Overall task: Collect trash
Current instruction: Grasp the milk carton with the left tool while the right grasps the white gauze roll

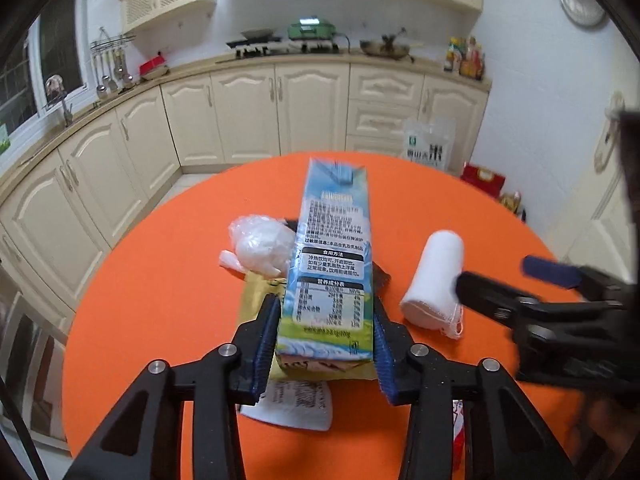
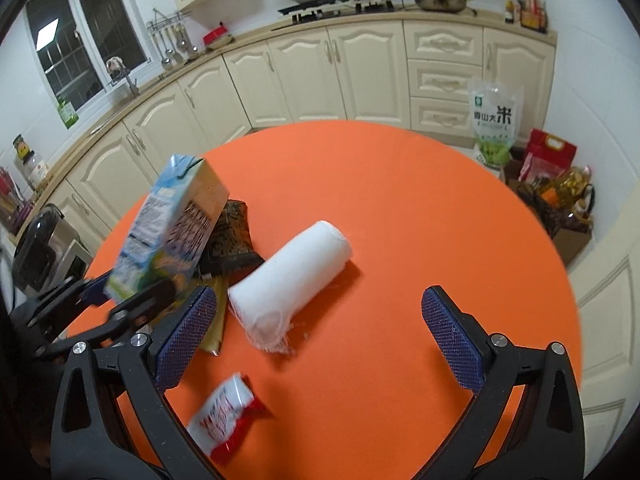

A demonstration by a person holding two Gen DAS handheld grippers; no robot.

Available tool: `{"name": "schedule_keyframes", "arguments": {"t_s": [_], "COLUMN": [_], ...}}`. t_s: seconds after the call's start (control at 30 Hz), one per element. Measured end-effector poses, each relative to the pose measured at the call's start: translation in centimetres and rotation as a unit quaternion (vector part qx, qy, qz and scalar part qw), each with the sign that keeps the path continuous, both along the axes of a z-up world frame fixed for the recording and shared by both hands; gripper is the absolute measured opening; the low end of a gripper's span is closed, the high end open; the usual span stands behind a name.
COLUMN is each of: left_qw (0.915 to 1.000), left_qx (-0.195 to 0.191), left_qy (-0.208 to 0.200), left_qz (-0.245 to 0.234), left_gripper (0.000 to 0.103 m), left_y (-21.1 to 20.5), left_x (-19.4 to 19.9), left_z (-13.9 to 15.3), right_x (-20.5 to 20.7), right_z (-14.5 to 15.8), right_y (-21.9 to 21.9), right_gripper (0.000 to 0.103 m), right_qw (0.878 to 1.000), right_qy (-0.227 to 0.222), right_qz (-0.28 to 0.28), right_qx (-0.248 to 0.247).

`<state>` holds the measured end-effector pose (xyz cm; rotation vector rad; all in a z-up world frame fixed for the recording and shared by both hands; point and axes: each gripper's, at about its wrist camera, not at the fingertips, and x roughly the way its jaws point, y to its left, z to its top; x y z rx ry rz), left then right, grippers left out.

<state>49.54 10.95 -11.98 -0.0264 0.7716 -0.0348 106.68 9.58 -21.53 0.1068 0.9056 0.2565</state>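
Clearly the milk carton (image 1: 332,264) was the thing in hand: a tall blue-and-white box with a green band near its base, black panels of small print down one face and a folded top. The left gripper (image 1: 326,344) had its jaws clamped on the carton's lower end, blue pads pressed against both side walls. Its long axis ran away from the gripper, top end farthest; in the right wrist view the carton (image 2: 168,224) leaned, base low by the jaws and top tilted up and to the right, above the orange desk (image 2: 400,200).

The right gripper (image 2: 318,336) stood with its jaws wide apart and nothing between them, just above the desk near a white cloth roll (image 2: 288,276) that lay on its side.

Only the left wrist view showed the crumpled clear plastic bag (image 1: 260,248) to the carton's left and a white printed packet (image 1: 296,404) beneath the jaws. Only the right wrist view showed a dark snack wrapper (image 2: 232,240) behind the carton and a red-and-white sachet (image 2: 224,416) at the desk's near side.
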Motion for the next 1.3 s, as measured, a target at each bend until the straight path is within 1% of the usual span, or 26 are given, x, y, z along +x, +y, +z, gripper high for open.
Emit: {"name": "schedule_keyframes", "arguments": {"t_s": [0.1,0.17,0.23,0.27,0.3,0.37,0.4,0.43,0.47,0.5,0.57,0.77,0.97,1.07,1.13,1.3], "left_qw": [0.9997,0.9995,0.9994,0.9994,0.9993,0.9992,0.9992,0.9992,0.9992,0.9991,0.9991,0.9989,0.9987,0.9984,0.9982,0.9981], "left_qx": [-0.016,-0.014,-0.011,-0.011,-0.008,-0.004,-0.005,-0.008,-0.008,-0.007,-0.005,0.008,0.014,0.014,0.017,0.013], "left_qy": [-0.016,-0.026,-0.032,-0.033,-0.035,-0.039,-0.039,-0.04,-0.039,-0.04,-0.041,-0.047,-0.049,-0.051,-0.051,-0.047], "left_qz": [0.009,0.012,0.007,0.006,0.007,0.007,0.006,0.004,0.004,0.005,0.003,0.001,-0.01,-0.018,-0.026,-0.037], "left_gripper": [0.037,0.037,0.037,0.037,0.037,0.037,0.037,0.037,0.037,0.037,0.037,0.037,0.037,0.037,0.037,0.037], "left_y": [1.9,2.5,3.0,3.0,3.2,3.2,3.3,3.5,3.2,2.7,2.1,0.8,-1.9,-3.5,-4.8,-6.5], "left_x": [-1.1,-2.9,-3.5,-3.9,-4.3,-5.3,-5.8,-6.1,-6.3,-7.2,-8.3,-10.4,-12.2,-13.6,-14.7,-17.6], "left_z": [1.1,1.1,1.5,1.3,1.3,1.1,1.1,1.1,1.0,1.0,1.1,1.8,2.2,2.4,2.5,2.2], "right_x": [1.2,1.9,2.4,2.5,2.5,2.3,2.2,2.0,1.9,1.6,1.1,-1.9,-7.2,-9.8,-11.3,-14.9], "right_z": [-0.8,-1.3,-1.7,-1.9,-2.1,-2.3,-2.2,-2.1,-1.9,-1.8,-1.6,-0.8,1.4,2.0,1.9,0.6], "right_y": [0.9,1.2,1.6,1.8,2.1,2.5,2.7,3.0,3.2,3.6,3.9,2.0,-1.5,-2.8,-3.8,-6.1], "right_gripper": [0.103,0.101,0.097,0.093,0.084,0.076,0.068,0.061,0.049,0.04,0.037,0.035,0.031,0.03,0.03,0.028], "right_qw": [1.0,1.0,1.0,1.0,1.0,1.0,1.0,0.999,0.999,0.999,0.998,0.998,0.996,0.995,0.995,0.997], "right_qy": [0.009,0.011,0.016,0.018,0.021,0.021,0.02,0.019,0.017,0.016,0.015,0.003,-0.026,-0.033,-0.03,-0.014], "right_qz": [-0.003,-0.006,-0.009,-0.007,-0.003,0.01,0.018,0.028,0.037,0.042,0.055,0.065,0.072,0.075,0.077,0.074], "right_qx": [-0.004,-0.007,-0.015,-0.019,-0.021,-0.014,-0.011,-0.007,-0.002,-0.013,-0.023,0.019,0.053,0.054,0.05,0.036]}}
